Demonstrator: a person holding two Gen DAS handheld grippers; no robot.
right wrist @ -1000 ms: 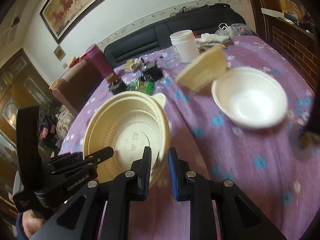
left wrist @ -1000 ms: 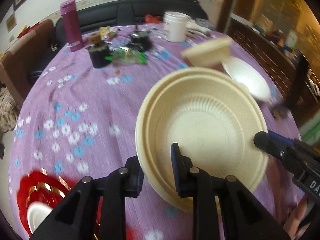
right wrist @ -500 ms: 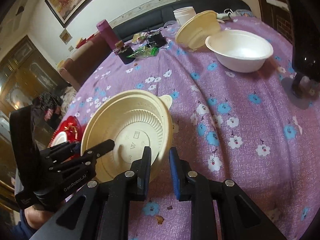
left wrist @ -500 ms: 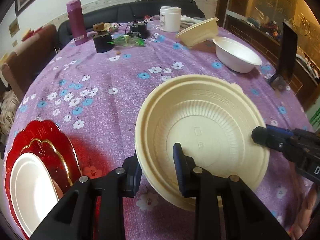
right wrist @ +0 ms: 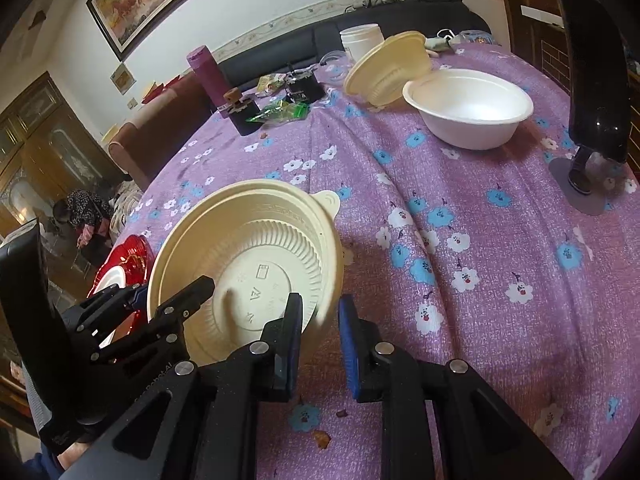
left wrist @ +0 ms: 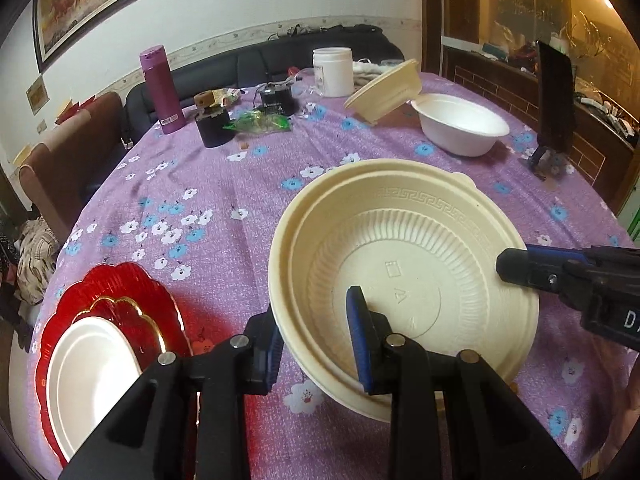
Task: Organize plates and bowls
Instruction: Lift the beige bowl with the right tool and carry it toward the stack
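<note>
A stack of cream plastic bowls (left wrist: 404,272) is held just above the purple flowered tablecloth (left wrist: 208,200). My left gripper (left wrist: 316,336) is shut on its near rim, one finger inside and one outside. My right gripper (right wrist: 318,340) is shut on the opposite rim of the same stack (right wrist: 248,264); it also shows in the left wrist view (left wrist: 560,280). A red plate (left wrist: 112,304) with a white plate (left wrist: 88,380) on it lies at the near left. A tilted cream bowl (left wrist: 384,92) leans on a white bowl (left wrist: 460,128) at the far right.
At the back stand a magenta flask (left wrist: 160,88), a white jar (left wrist: 332,70), a dark jar (left wrist: 212,128), a small black device (left wrist: 276,98) and green wrappers (left wrist: 256,124). A black stand (right wrist: 592,92) rises at the table's right edge. A sofa lies behind.
Both grippers, still holding the cream bowl stack, have pulled back toward the near side of the table. The red and white plates have come into the left wrist view.
</note>
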